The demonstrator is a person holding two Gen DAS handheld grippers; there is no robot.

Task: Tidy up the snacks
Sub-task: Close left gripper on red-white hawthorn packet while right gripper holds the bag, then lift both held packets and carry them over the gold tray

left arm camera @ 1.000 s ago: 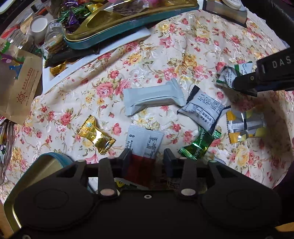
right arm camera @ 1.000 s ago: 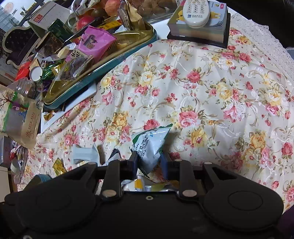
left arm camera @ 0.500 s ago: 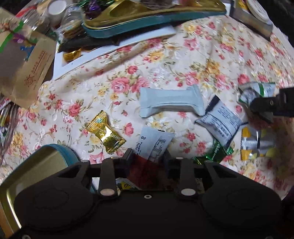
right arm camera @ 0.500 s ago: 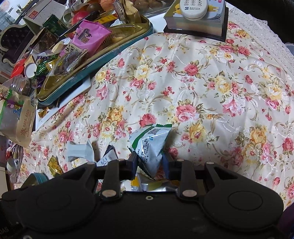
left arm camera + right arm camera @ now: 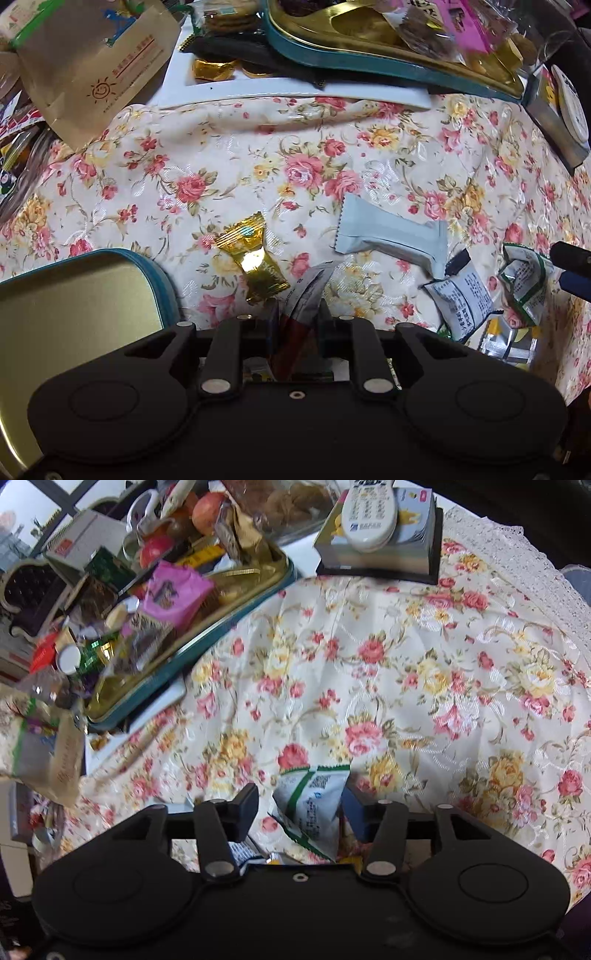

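The left gripper (image 5: 295,314) has come from wide apart a second ago to nearly together, and its jaws are closing on the red-and-white sachet (image 5: 301,295), which now stands pinched and creased between the pads where it earlier lay flat on the floral tablecloth (image 5: 258,166). The view has also swung, so the open gold-lined tin (image 5: 74,314) with its teal rim now fills the 8 o'clock side, just beside the gripper. The gold candy (image 5: 255,258) lies at 11 o'clock from the fingertips, close to them; the pale grey bar (image 5: 391,236) sits at 1 o'clock, and the black-and-white packet (image 5: 461,299) at 3 o'clock. On the other side the reverse has happened: the right gripper (image 5: 301,806), clamped on the green-and-white packet (image 5: 314,801) a second ago, is opening, and the packet now lies loose on the cloth between the spread jaws, with a clear gap on its left side; on the right the pad stands close and contact cannot be told. For the tidying, this looks like the sachet being secured for a short carry into the near tin, while the green-and-white packet has been let go on the cloth and remains unsorted. The big snack tray (image 5: 192,653) at 10 o'clock in the right view is already heaped.
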